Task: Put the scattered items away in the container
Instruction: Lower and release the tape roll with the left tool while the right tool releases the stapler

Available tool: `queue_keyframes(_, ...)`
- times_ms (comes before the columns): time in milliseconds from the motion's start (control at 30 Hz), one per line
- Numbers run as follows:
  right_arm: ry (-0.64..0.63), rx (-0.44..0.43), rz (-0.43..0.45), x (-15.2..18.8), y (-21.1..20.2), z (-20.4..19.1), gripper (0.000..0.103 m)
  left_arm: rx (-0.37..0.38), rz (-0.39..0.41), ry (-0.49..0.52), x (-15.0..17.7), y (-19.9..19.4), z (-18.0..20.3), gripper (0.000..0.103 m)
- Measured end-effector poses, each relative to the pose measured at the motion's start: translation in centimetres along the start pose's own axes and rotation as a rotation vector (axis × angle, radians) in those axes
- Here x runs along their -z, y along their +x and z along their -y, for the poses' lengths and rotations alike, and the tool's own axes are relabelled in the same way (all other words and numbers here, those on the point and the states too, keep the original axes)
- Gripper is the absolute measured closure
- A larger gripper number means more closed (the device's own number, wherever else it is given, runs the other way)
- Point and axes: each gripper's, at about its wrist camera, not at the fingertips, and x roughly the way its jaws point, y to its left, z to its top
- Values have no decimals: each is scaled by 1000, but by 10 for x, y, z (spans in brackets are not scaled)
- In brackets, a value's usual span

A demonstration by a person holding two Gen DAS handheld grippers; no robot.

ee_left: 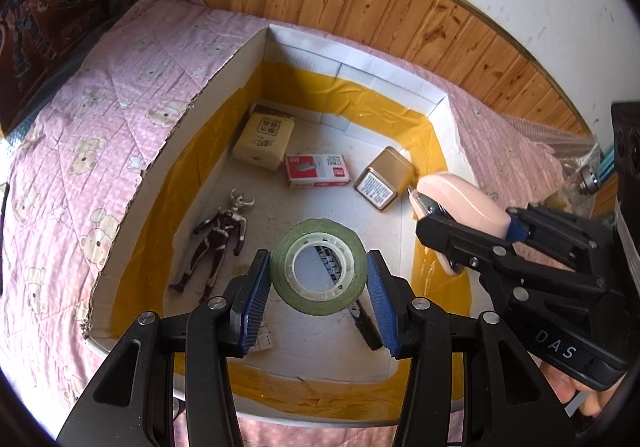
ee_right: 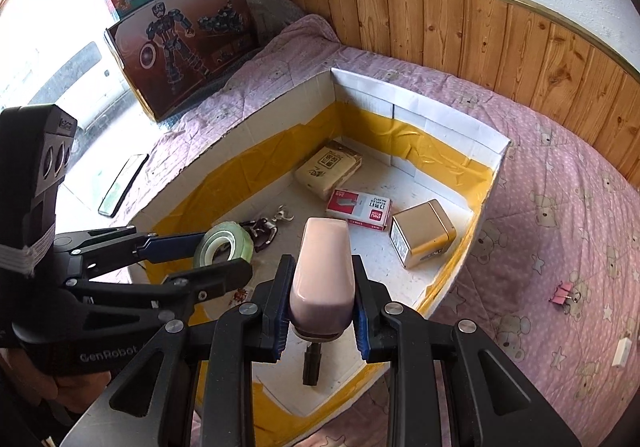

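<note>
My left gripper [ee_left: 318, 287] is shut on a green tape roll [ee_left: 319, 267], held over the near part of the white cardboard box [ee_left: 224, 63] with yellow tape inside. My right gripper [ee_right: 322, 303] is shut on a pink stapler [ee_right: 324, 267] above the box's near right side. From the right wrist, the tape roll [ee_right: 224, 245] and left gripper [ee_right: 200, 251] hang to the left. Inside the box lie a toy figure [ee_left: 218, 239], a tan tissue pack [ee_left: 264, 137], a red staple box [ee_left: 318, 171], a gold tin [ee_left: 386, 181] and a black marker [ee_left: 366, 327].
The box sits on a pink bear-print quilt [ee_left: 80, 135] against a wood-panelled wall [ee_left: 360, 7]. A pink binder clip [ee_right: 566, 293] and a small white piece [ee_right: 623, 351] lie on the quilt right of the box. Toy cartons [ee_right: 180, 27] and a phone [ee_right: 122, 185] are on the left.
</note>
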Motion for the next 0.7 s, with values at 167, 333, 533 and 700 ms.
queue_keyframes(167, -39, 15, -49, -6, 15, 1, 76, -39, -2, 38, 2, 3, 4, 53)
queue_keyframes(333, -69, 31, -99, -13, 28, 4, 76, -63, -22, 48, 3, 9, 4, 53)
queue_keyframes(533, -93, 65, -139, -22, 43, 6, 76, -55, -60, 24, 4, 17, -1, 53)
queue_keyframes(700, -88, 78, -156, -26, 51, 11, 75, -47, -85, -37, 3, 22, -12, 53)
